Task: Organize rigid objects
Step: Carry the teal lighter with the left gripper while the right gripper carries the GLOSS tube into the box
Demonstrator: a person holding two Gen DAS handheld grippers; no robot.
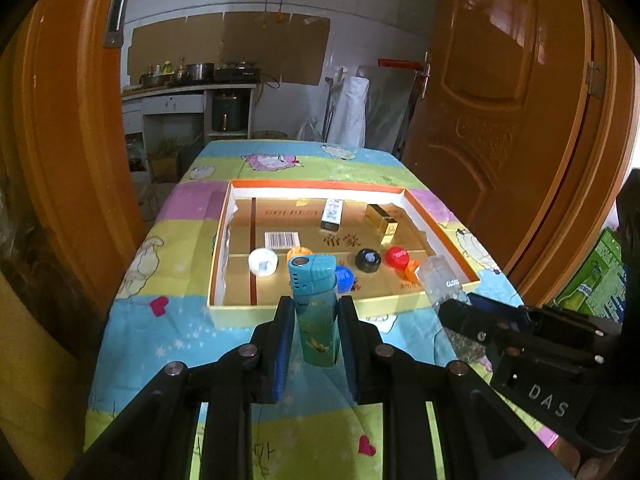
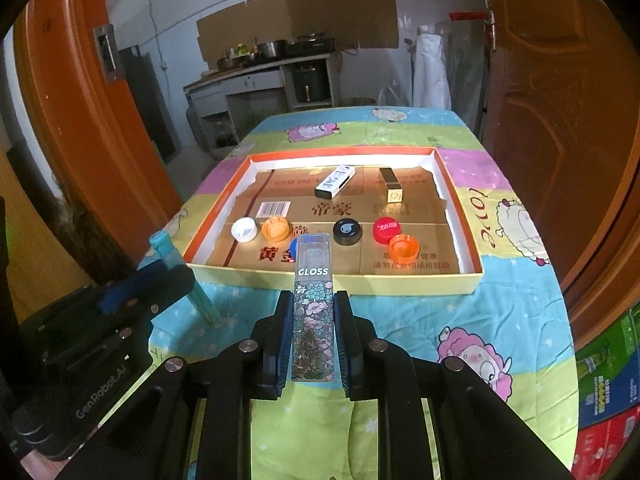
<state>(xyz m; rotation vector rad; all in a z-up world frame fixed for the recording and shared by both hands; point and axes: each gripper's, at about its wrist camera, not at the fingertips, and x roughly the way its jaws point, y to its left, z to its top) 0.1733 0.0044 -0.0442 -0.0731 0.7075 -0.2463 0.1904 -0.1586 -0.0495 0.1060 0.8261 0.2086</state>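
Note:
My left gripper (image 1: 316, 312) is shut on a teal lighter (image 1: 315, 308), held upright above the tablecloth just short of the shallow cardboard tray (image 1: 344, 306). My right gripper (image 2: 313, 308) is shut on a floral "GLOSS" box (image 2: 313, 320) with a clear top, also just short of the tray's near wall (image 2: 400, 282). Each gripper shows in the other's view: the right gripper (image 1: 456, 304) at right, the left gripper (image 2: 176, 272) at left. In the tray lie several bottle caps, a white box (image 2: 335, 181) and a gold box (image 2: 391, 185).
The table has a colourful cartoon cloth (image 2: 460, 320). Orange wooden doors (image 1: 500, 120) stand close on both sides. A kitchen counter (image 2: 256, 72) is behind the table. Green and red cartons (image 2: 608, 400) sit on the floor at right.

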